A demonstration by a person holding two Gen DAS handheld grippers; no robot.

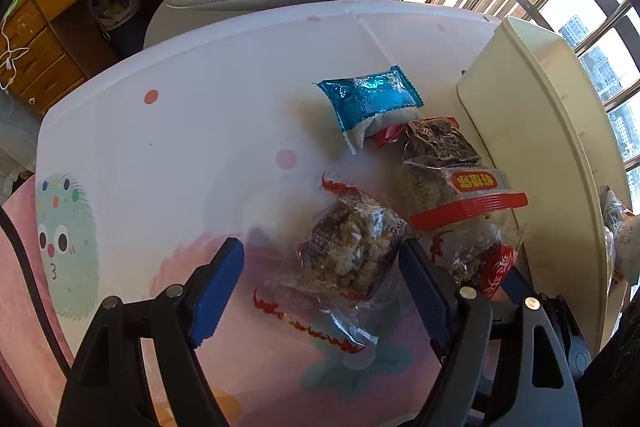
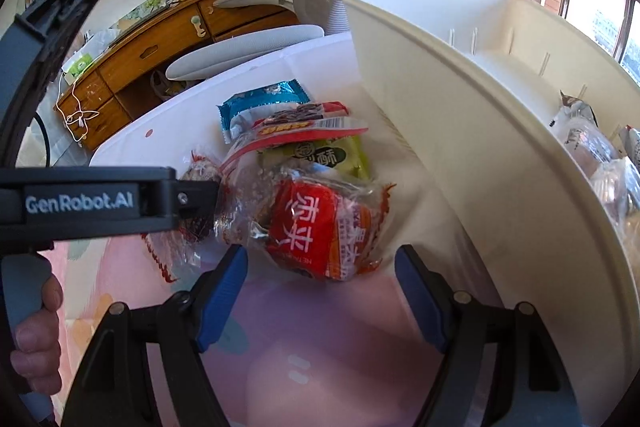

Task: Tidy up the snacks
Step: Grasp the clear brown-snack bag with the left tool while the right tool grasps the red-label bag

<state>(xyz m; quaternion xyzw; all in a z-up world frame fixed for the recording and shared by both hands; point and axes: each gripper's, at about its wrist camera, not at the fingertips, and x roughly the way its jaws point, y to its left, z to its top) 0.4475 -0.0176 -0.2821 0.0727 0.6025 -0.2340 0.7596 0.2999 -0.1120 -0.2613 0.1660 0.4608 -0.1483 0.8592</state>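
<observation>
Blue pads line both grippers, and each stands with its jaws spread wide and nothing pressed between them. From the left wrist view, the left gripper (image 1: 320,275) points steeply down at the white table (image 1: 180,115), its pads on either side of a clear-wrapped crumbly snack (image 1: 348,251) with red printed edging; the pads are apart from the wrapper rather than squeezing it. Beyond that packet lie a blue-wrapped snack (image 1: 368,99), a dark seaweed-like packet (image 1: 436,139) and a red-labelled clear pack (image 1: 460,191), all clustered just beside the cream plastic bin (image 1: 520,115). In the right wrist view, the right gripper (image 2: 320,283) hovers over a red packet with white characters (image 2: 320,227), which sits just ahead of the open pads and is not gripped. Behind it rests a green packet (image 2: 332,155), and the bin's cream wall curves up on the right, with several wrapped snacks (image 2: 592,147) already inside. A person's hand (image 2: 36,331) holds the left gripper's handle at the left edge of that view.
</observation>
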